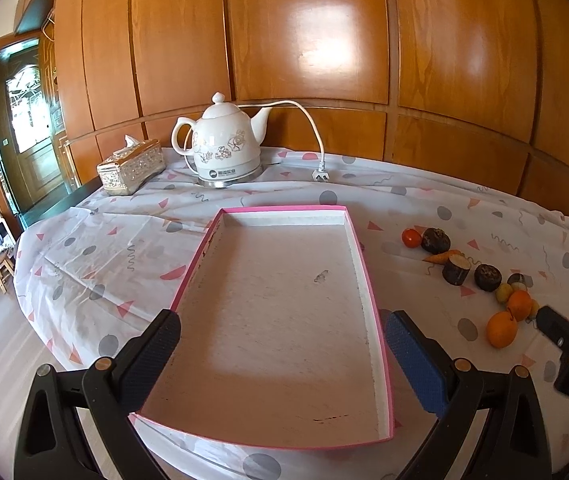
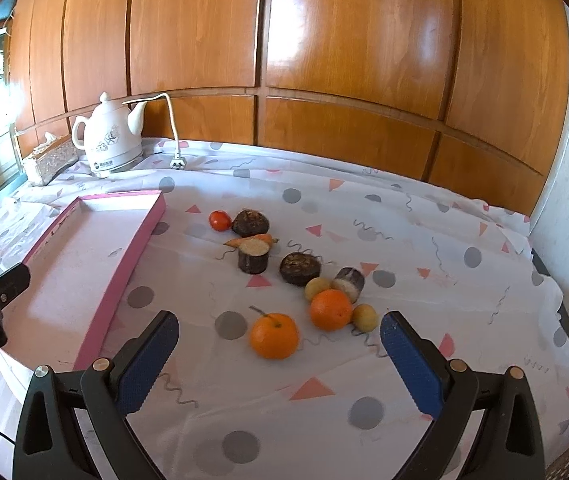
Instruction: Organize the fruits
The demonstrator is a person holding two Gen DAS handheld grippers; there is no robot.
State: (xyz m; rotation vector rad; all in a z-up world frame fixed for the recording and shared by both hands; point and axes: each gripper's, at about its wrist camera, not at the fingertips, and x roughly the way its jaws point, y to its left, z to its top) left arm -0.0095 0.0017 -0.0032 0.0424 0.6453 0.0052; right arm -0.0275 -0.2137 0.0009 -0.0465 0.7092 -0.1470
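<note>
An empty pink-rimmed tray (image 1: pixel 368 280) lies on the patterned tablecloth, and my left gripper (image 1: pixel 282 338) hovers open over its near half. The same tray (image 2: pixel 140 236) shows at the left of the right wrist view. My right gripper (image 2: pixel 279 338) stands open just in front of an orange with a stem (image 2: pixel 274 336). A second orange (image 2: pixel 331 309) sits behind it, between two small yellow fruits (image 2: pixel 317 287) (image 2: pixel 365 317). Farther back lie a tomato (image 2: pixel 220 220), a carrot (image 2: pixel 250 240) and several dark cut root pieces (image 2: pixel 253 256). In the left wrist view the fruits (image 1: pixel 502 330) lie at the right.
A white ceramic kettle (image 1: pixel 226 144) with its cord and plug (image 1: pixel 320 175) stands at the back, next to a tissue box (image 1: pixel 132 166). Wood panelling rises behind the table. The table's left edge drops to the floor, where a small stool (image 1: pixel 2 268) stands.
</note>
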